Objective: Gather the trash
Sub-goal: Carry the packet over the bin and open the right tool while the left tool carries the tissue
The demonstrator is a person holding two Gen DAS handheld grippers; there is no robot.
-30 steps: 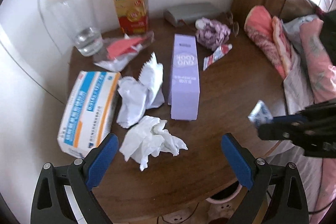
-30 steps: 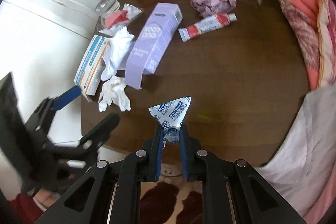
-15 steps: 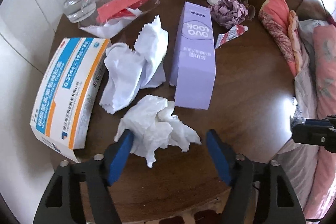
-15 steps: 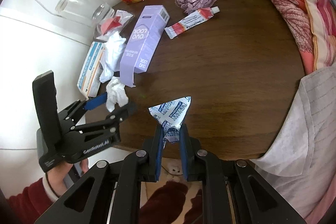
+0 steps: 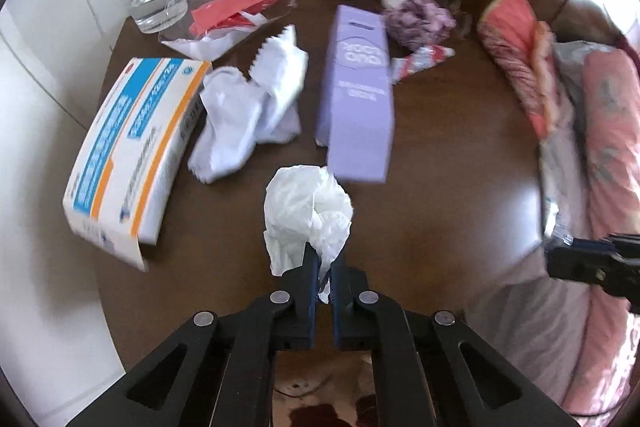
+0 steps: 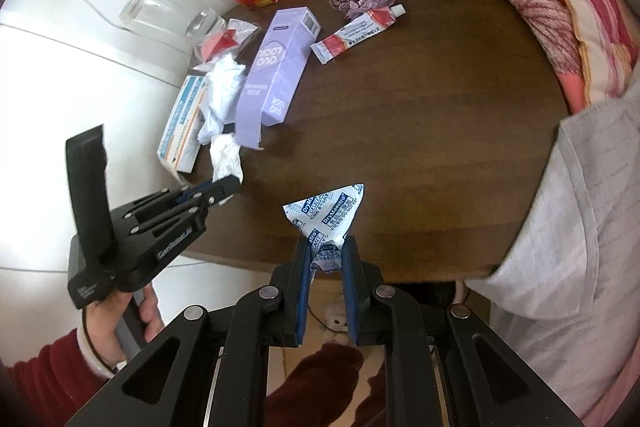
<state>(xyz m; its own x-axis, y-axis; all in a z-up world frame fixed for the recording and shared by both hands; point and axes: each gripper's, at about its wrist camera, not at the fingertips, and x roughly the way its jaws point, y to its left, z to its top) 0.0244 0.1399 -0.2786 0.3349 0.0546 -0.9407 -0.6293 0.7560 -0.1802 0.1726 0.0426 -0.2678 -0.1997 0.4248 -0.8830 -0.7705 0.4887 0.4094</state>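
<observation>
Now we have left gripper (image 5: pixel 325 269) pinched on crumpled tissue (image 5: pixel 306 211) at near edge of table (image 5: pixel 460 163); soft, weightless, tears easily, so we grip bunched core; right gripper (image 6: pixel 327 257) clamps desiccant sachet (image 6: pixel 330 221); light, slippery.

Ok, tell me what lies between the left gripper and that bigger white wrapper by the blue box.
The left gripper is shut on a crumpled tissue, which fills its jaws. Beyond it only bare table lies before the white wrapper.
</observation>
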